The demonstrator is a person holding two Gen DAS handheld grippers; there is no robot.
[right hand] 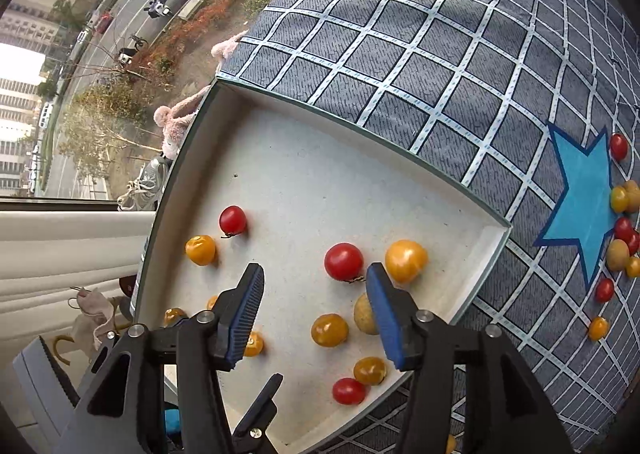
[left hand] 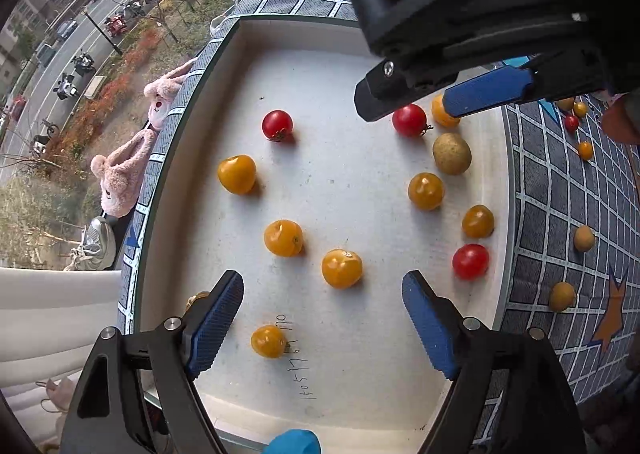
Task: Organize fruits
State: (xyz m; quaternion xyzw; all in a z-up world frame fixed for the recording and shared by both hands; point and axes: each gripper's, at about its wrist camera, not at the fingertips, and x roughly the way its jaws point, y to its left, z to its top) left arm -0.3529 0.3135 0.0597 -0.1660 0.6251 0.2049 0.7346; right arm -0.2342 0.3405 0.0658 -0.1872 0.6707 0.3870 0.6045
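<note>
Yellow tomato between open left gripper.

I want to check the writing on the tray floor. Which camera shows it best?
The left wrist view: the handwritten line lies unobstructed on the white tray floor, beside a yellow tomato, though too small to read surely. In the right wrist view that part of the tray is hidden behind the gripper.

Glossy tomatoes, matt cardboard tray
</note>
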